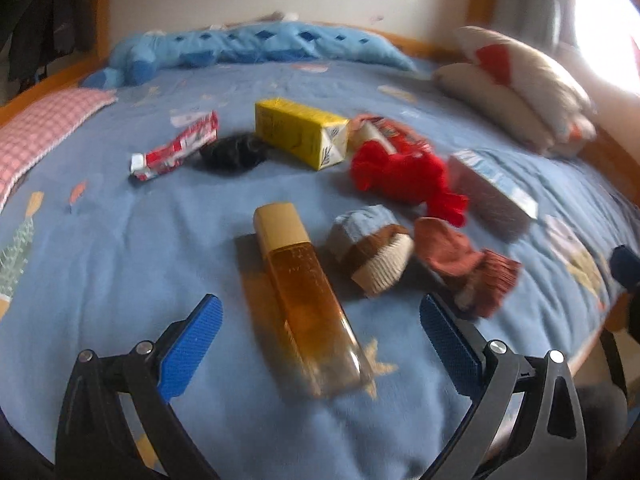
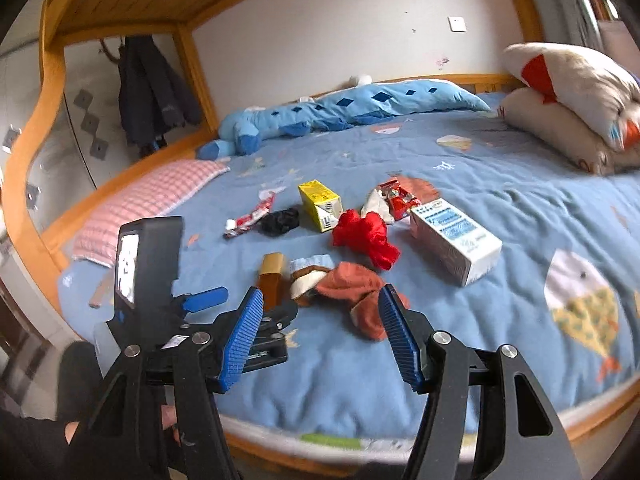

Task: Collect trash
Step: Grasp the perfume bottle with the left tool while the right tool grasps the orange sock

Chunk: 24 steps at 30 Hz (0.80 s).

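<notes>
On the blue bedspread lie an amber bottle, a yellow carton, a red-white tube, a white-blue box, a red snack wrapper, and socks: red, black, orange, brown-blue. My left gripper is open, its jaws either side of the bottle. My right gripper is open and empty, just before the orange sock.
A blue plush lies along the far wall. Stacked pillows sit at the right, a pink checked pillow at the left. The left gripper's body stands left of my right gripper.
</notes>
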### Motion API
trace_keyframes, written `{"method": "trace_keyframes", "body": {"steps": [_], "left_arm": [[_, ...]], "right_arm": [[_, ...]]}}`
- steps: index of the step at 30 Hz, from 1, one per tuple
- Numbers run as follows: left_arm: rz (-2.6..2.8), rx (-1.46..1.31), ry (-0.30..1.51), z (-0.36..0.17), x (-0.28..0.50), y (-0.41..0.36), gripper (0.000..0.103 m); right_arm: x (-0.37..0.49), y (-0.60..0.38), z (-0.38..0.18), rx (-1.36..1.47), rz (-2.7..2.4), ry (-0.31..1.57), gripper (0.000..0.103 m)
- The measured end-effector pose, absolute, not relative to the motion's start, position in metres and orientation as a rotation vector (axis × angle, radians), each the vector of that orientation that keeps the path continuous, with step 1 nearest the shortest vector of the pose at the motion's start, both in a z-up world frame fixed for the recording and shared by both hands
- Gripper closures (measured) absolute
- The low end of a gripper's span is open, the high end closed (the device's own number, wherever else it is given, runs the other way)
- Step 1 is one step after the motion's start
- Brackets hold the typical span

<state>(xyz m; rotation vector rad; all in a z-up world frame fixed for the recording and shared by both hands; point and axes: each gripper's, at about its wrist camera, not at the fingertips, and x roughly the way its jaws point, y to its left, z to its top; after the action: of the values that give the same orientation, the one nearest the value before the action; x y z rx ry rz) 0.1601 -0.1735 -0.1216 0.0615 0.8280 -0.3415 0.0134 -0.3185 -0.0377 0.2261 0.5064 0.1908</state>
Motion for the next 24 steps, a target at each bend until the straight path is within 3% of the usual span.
{"method": "trace_keyframes", "body": {"steps": [3,10,16,24], "left_arm": [[-0.332,0.037,0.864,-0.134,0.172,-0.178,0.01],[-0.333,0.036,0.842,-0.14,0.176,-0.17,0.057],[-0.429,-0.032,0.86,-0.137,0.18,-0.149,0.065],[-0.491,-0.088,0.863,-0.132,0.171,-0.127,0.066]], "right_arm": [[0.024,-0.322,-0.041,0.208,0.19,0.528,0.044],[0.047,-0.326,-0.051,0.201,0.188,0.586,0.044],[0.065,-0.32,-0.058,0.199,0.194,0.647,0.043],[0.104,-0.313,-0.079,0.151,0.129,0.784,0.038]]}}
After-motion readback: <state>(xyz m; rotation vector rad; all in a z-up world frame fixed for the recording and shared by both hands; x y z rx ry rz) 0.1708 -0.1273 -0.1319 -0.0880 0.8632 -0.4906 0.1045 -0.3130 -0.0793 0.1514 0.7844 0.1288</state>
